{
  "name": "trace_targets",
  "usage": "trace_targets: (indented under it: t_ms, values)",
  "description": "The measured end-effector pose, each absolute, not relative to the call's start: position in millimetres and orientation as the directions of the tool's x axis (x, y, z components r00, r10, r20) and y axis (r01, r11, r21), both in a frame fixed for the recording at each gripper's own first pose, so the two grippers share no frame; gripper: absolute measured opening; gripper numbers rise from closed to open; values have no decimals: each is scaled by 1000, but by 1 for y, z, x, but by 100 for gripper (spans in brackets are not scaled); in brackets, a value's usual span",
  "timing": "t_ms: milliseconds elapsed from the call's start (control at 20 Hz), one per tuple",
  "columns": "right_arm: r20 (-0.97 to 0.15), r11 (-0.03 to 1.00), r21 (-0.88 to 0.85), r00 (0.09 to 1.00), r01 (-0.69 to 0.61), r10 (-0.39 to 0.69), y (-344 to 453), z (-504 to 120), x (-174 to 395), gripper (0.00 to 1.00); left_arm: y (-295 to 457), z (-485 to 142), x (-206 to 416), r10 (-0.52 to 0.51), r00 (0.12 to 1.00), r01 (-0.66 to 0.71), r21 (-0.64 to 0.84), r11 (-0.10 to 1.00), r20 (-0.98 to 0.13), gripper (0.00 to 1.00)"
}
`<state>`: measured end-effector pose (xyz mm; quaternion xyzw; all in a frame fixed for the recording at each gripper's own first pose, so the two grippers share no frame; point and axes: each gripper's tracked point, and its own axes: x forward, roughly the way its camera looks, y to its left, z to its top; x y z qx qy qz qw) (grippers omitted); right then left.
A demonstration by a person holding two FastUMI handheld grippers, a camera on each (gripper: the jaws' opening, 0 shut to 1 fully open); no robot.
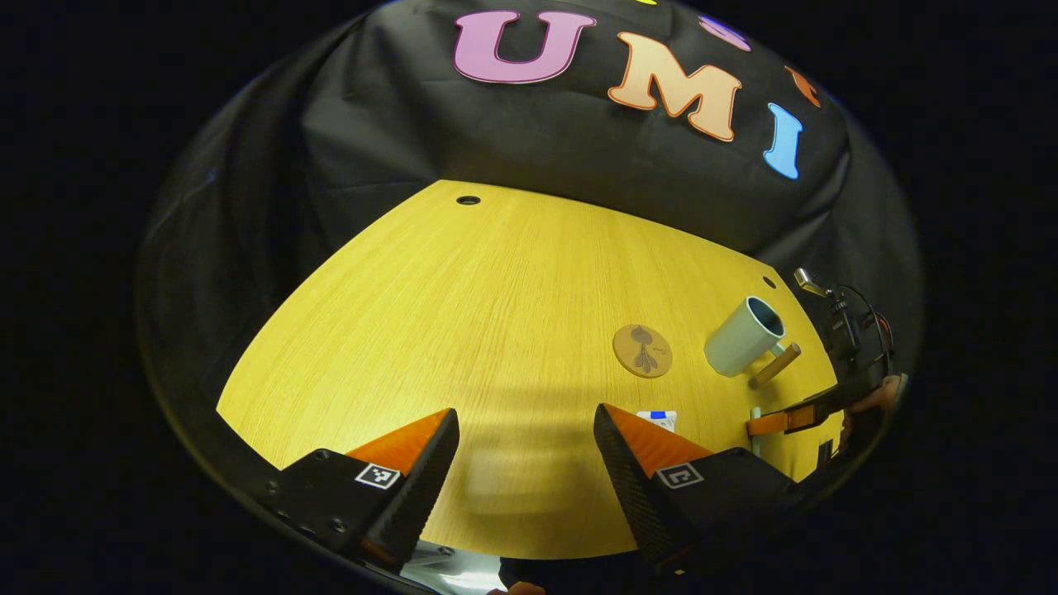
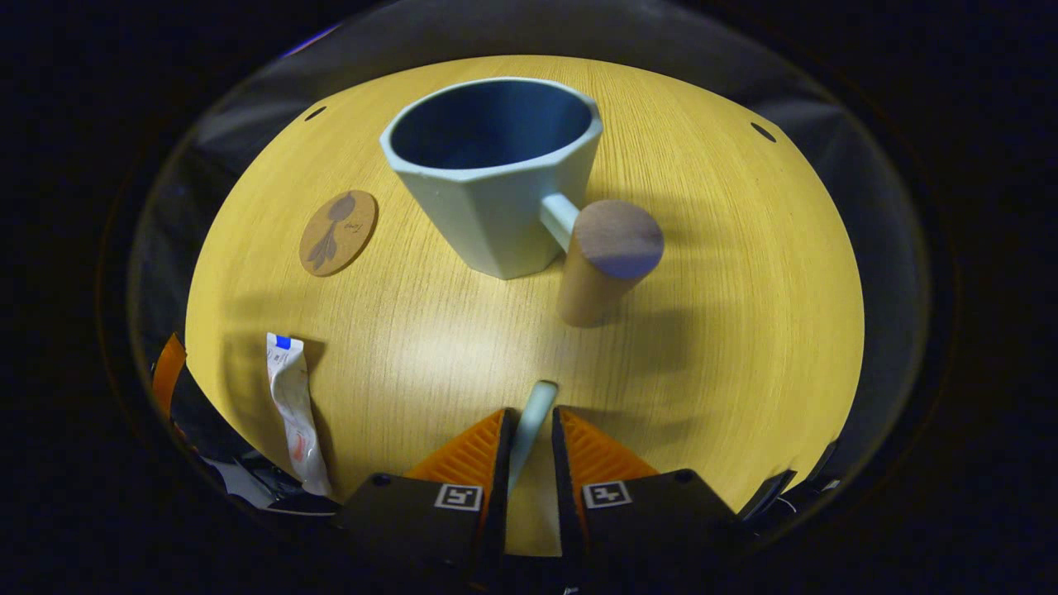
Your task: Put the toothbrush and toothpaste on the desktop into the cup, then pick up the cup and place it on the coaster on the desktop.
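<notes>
While the pale blue, faceted cup [image 2: 496, 182] stands empty on the yellow desktop [image 2: 727, 289] near the coaster [image 2: 337, 231], the right gripper [image 2: 533, 434] clamps the toothbrush [image 2: 529, 421], and the left gripper [image 1: 525, 446] hovers wide apart.

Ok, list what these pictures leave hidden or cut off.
- Toothbrush, right gripper view: the right gripper fingers cover most of it; head unseen.
- Toothpaste, left gripper view: partly behind a left gripper finger.
- Toothpaste lower end, right gripper view: cut off by the edge.
- Cup bottom: too dark.
</notes>
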<state>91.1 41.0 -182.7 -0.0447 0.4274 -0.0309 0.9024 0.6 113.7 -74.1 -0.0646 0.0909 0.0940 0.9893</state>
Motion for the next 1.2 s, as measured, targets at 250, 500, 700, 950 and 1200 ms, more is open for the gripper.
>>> trace_targets:
  t_ms: [250,500,700,950,1200]
  values:
    - [-775,994,-106,626,10,-88,43,-182,90,13,92,-75,5,130,969,-152,-93,984,-211,96]
    - [-769,999,-33,638,33,-47,42,-182,89,5,64,-90,10,67,955,-94,-82,992,-289,95]
    - [-747,998,48,665,51,2,42,-181,88,5,41,-100,16,31,929,-71,-94,993,-369,96]
    - [-682,990,136,728,24,76,39,-166,71,3,17,-98,30,2,901,-37,-73,997,-433,95]
    - [-587,991,132,808,26,57,15,-130,52,5,8,-108,49,11,840,-64,-79,995,-542,96]
